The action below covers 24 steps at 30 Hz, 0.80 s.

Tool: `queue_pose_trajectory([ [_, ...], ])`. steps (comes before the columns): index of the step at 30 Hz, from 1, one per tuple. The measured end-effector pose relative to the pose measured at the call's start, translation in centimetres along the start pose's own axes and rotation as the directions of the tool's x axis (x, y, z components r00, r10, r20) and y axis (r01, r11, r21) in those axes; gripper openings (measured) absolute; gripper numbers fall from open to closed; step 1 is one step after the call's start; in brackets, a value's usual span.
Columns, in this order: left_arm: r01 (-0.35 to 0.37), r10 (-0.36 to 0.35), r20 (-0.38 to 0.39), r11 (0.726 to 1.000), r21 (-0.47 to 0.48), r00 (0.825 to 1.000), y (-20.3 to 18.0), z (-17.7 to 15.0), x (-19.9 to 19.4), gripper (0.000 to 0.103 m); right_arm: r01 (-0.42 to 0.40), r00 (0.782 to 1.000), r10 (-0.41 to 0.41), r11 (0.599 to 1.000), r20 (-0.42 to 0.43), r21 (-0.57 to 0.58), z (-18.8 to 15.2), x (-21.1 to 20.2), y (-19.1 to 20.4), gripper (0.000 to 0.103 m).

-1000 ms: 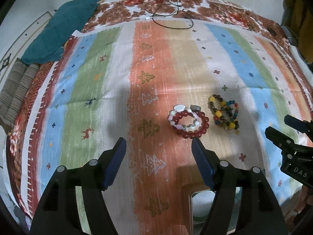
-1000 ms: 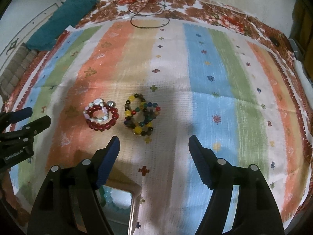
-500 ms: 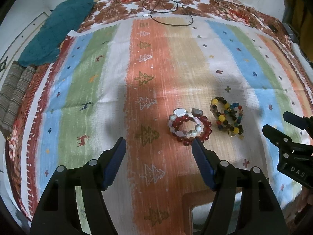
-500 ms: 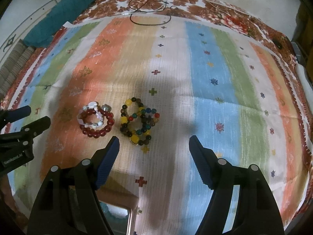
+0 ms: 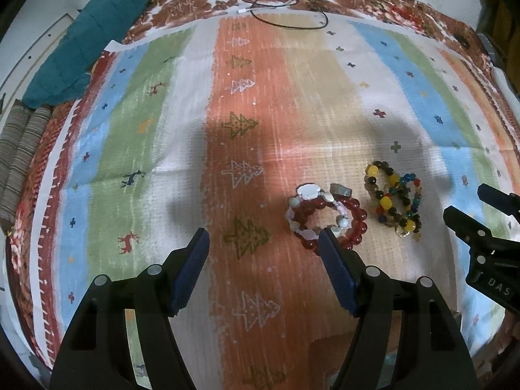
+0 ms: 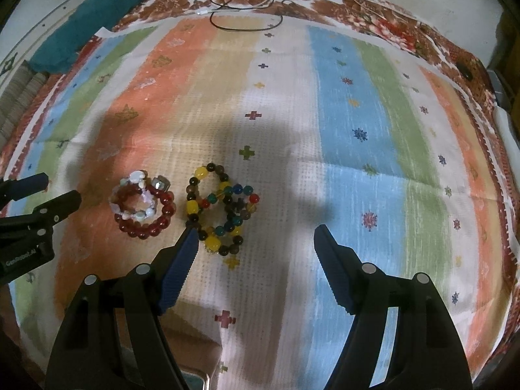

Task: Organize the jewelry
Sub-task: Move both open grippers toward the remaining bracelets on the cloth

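The left gripper's right finger [image 5: 336,271] covers the near edge of the red bracelet [image 5: 352,224]. A box [image 6: 195,382] near the bottom is cut off by the edge. The multicoloured beads [image 6: 224,208] tangle; their count is unclear.

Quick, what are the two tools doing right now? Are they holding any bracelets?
Left tool: open, holding nothing.
Right tool: open, holding nothing.
Both bead bracelet piles lie untouched on the striped cloth.

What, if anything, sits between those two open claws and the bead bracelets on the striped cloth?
Nothing visible. Only bare striped cloth separates the left gripper from the red bracelet pile, and the right gripper from the multicolored bracelets.
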<state>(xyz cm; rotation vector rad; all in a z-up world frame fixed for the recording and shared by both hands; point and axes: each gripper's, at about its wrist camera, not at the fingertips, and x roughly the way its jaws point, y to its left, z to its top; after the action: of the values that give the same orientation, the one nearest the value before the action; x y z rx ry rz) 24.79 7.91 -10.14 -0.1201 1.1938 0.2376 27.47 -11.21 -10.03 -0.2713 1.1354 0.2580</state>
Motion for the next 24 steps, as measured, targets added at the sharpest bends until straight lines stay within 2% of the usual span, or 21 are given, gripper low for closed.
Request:
queue_pose_trajectory([
  [16, -0.004, 0.005, -0.053, 1.000, 0.006, 0.999, 0.2, 1.5, 3.4, 0.069, 0.013, 0.999, -0.013, 1.000, -0.051, -0.007, 1.4, 3.1, -0.3, 0.073],
  [18, -0.004, 0.005, -0.062, 1.000, 0.007, 0.998, 0.1, 1.7, 3.9, 0.069, 0.016, 0.998, -0.016, 1.000, -0.058, -0.005, 1.5, 3.4, -0.4, 0.066],
  [24, -0.010, 0.011, -0.073, 1.000, 0.021, 0.997, -0.1, 2.0, 5.0, 0.069, 0.022, 0.997, -0.022, 1.000, -0.074, -0.005, 1.8, 4.3, -0.5, 0.066],
])
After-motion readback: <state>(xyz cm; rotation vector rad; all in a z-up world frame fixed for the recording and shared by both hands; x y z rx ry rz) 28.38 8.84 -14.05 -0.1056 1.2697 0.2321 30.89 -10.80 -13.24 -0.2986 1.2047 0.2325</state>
